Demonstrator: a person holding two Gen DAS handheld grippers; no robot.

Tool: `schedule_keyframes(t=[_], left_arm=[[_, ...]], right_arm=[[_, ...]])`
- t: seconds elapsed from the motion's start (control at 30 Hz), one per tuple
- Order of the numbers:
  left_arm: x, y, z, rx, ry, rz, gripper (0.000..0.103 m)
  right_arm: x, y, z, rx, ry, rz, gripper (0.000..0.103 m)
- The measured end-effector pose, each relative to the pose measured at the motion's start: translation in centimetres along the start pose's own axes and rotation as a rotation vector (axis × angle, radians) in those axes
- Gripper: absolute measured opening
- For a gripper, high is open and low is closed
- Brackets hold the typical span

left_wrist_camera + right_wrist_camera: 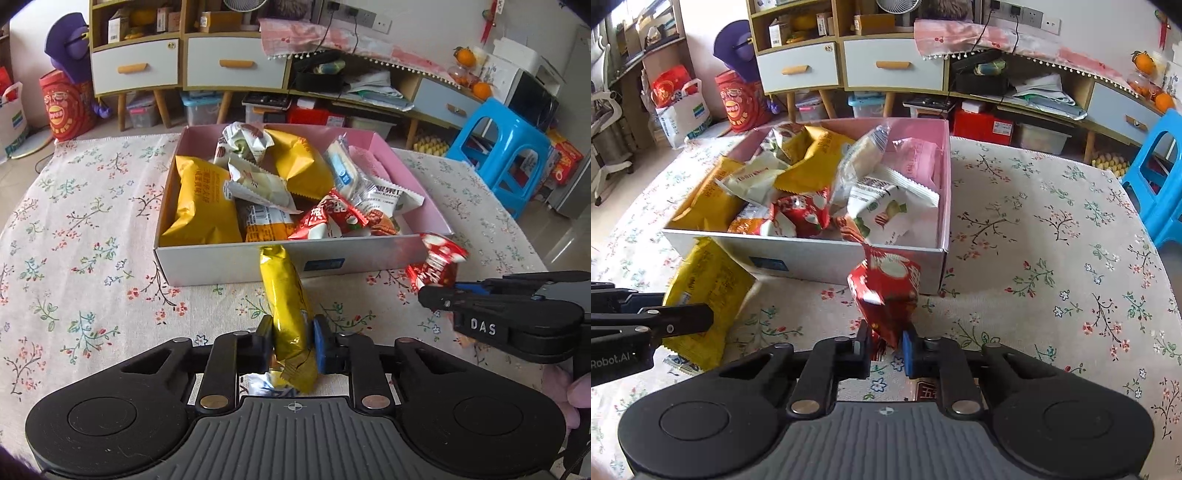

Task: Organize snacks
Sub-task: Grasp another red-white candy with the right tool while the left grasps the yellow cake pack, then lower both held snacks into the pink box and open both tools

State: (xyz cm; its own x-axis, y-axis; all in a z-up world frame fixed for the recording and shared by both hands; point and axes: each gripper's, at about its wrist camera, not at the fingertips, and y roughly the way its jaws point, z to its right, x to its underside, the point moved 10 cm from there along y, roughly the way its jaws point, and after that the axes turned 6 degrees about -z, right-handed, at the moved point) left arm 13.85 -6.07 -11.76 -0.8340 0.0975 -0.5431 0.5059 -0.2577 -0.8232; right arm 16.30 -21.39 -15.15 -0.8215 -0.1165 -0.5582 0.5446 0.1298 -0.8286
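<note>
left fingers (291, 345) pinch yellow packet (286, 295); right fingers (886, 350) seemingly clamp red packet (886, 291).

A table under a floral tablecloth (1034, 240) carries everything. A pink-lined cardboard box (236, 264) of snack packets sits directly on it.

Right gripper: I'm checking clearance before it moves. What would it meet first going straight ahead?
Likely the near wall of the box: the right gripper, shut on a red snack packet, points at it, the packet leading. Depth is uncertain.
</note>
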Motion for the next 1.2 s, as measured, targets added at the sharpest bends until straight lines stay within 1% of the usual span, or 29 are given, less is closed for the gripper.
schedule_keyframes(t=[0.23, 0.37, 0.67, 0.8, 0.87, 0.9, 0.93, 0.97, 1.0, 1.2], left_arm=[[0.2, -0.8, -0.8, 0.017, -0.01, 0.004, 0.019], [0.0, -1.7, -1.0, 0.04, -0.018, 0.016, 0.019], [-0.5, -3.3, -1.6, 0.071, -0.041, 0.038, 0.019], [-0.3, -3.1, -1.7, 0.076, -0.05, 0.022, 0.019], [-0.1, -2.8, -1.6, 0.078, -0.055, 0.006, 0.019], [0.0, -2.6, -1.6, 0.08, -0.057, -0.002, 0.019], [0.1, -2.5, -1.6, 0.081, -0.059, -0.009, 0.019], [0.2, -2.4, -1.5, 0.081, -0.059, -0.014, 0.019], [0.4, -2.2, -1.5, 0.081, -0.059, -0.018, 0.019], [0.6, -1.9, -1.4, 0.079, -0.057, -0.029, 0.019]], right_arm=[[-0.1, -1.2, -0.4, -0.036, 0.006, 0.018, 0.0], [-0.2, -1.7, -0.7, -0.056, 0.005, 0.024, 0.0], [-0.8, -3.4, -2.4, -0.115, -0.017, 0.052, 0.0], [-1.2, -3.9, -3.1, -0.146, -0.022, 0.073, 0.0], [-1.2, -3.7, -3.4, -0.157, -0.032, 0.064, 0.0], [-1.2, -3.6, -3.5, -0.15, -0.04, 0.059, 0.015], [-1.1, -3.3, -3.7, -0.137, -0.05, 0.052, 0.027], [-1.1, -3.1, -3.8, -0.126, -0.058, 0.049, 0.043], [-1.2, -2.8, -4.0, -0.12, -0.069, 0.05, 0.045], [-1.5, -0.7, -4.9, -0.083, -0.128, 0.016, 0.043]])
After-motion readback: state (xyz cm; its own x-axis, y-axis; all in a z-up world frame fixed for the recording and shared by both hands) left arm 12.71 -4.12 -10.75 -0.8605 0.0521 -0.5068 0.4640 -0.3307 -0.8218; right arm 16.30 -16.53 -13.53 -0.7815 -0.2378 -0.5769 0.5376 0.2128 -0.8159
